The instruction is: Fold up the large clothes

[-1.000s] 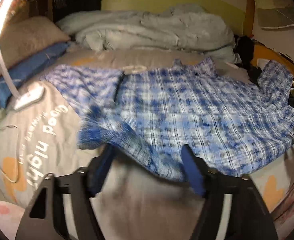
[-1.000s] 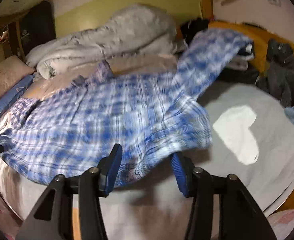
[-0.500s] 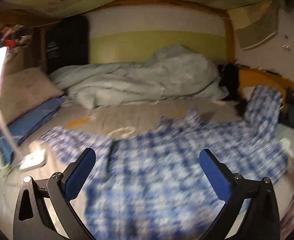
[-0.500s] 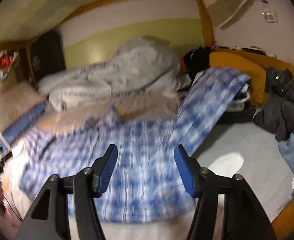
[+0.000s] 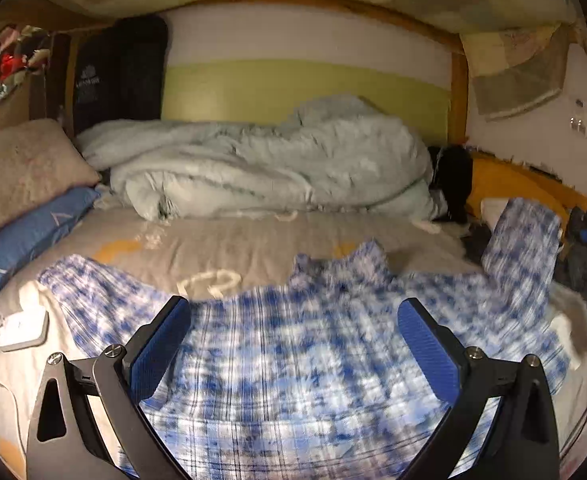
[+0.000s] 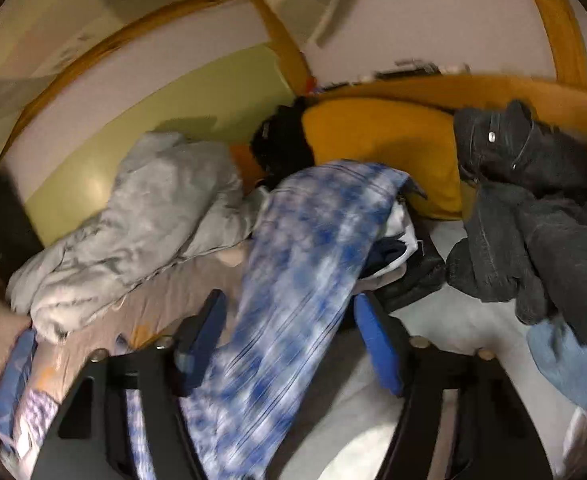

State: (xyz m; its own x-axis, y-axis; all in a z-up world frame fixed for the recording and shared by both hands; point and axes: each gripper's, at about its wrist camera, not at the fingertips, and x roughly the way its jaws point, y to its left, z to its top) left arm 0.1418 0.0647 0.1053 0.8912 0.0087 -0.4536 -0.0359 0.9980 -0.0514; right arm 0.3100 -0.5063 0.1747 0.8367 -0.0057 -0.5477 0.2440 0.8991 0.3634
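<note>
— Any writing legible?
— None; the blue-and-white plaid cotton shirt [image 5: 313, 360] is motion-blurred, spread on the grey bed [image 5: 253, 240].
— Tongs?
— Left tongs [image 5: 293, 320] and right tongs [image 6: 289, 320] both spread, pinching nothing.

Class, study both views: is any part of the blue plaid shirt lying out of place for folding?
Yes. The blue plaid shirt lies spread on the bed, but its right sleeve runs off to the side, draped up over a pile of clothes instead of lying flat. Both grippers are open.
</note>
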